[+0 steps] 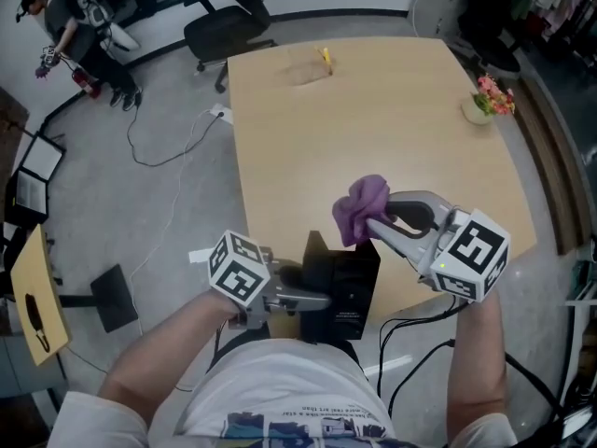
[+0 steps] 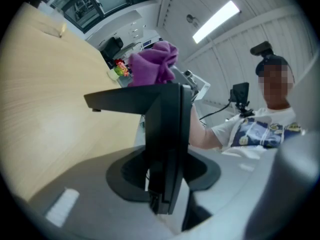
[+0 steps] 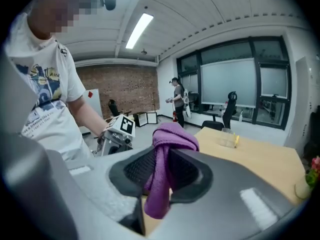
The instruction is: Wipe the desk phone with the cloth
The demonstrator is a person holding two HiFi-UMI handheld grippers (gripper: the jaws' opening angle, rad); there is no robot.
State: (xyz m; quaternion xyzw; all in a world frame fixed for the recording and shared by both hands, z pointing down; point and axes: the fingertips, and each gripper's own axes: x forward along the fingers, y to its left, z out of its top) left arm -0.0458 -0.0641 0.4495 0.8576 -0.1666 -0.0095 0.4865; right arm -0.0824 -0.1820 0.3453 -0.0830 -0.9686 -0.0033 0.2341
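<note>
Two grippers share the work. The left gripper [image 1: 312, 299] is clamped on the black phone [image 1: 340, 287], which is at the near edge of the desk [image 1: 373, 110]. I judge this grip is meant to hold the phone steady against the rubbing. The right gripper [image 1: 375, 224] pinches the purple cloth [image 1: 362, 205] by its middle, so a loose bunch sticks out past the jaws. The bunch is just above the phone's top and not clearly touching it.

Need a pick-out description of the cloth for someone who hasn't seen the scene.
Start at the large light-wood table; at its near edge is a black desk phone. Right by the phone, the right tongs pinch a bunched purple cloth, the only soft, purple thing there.
</note>
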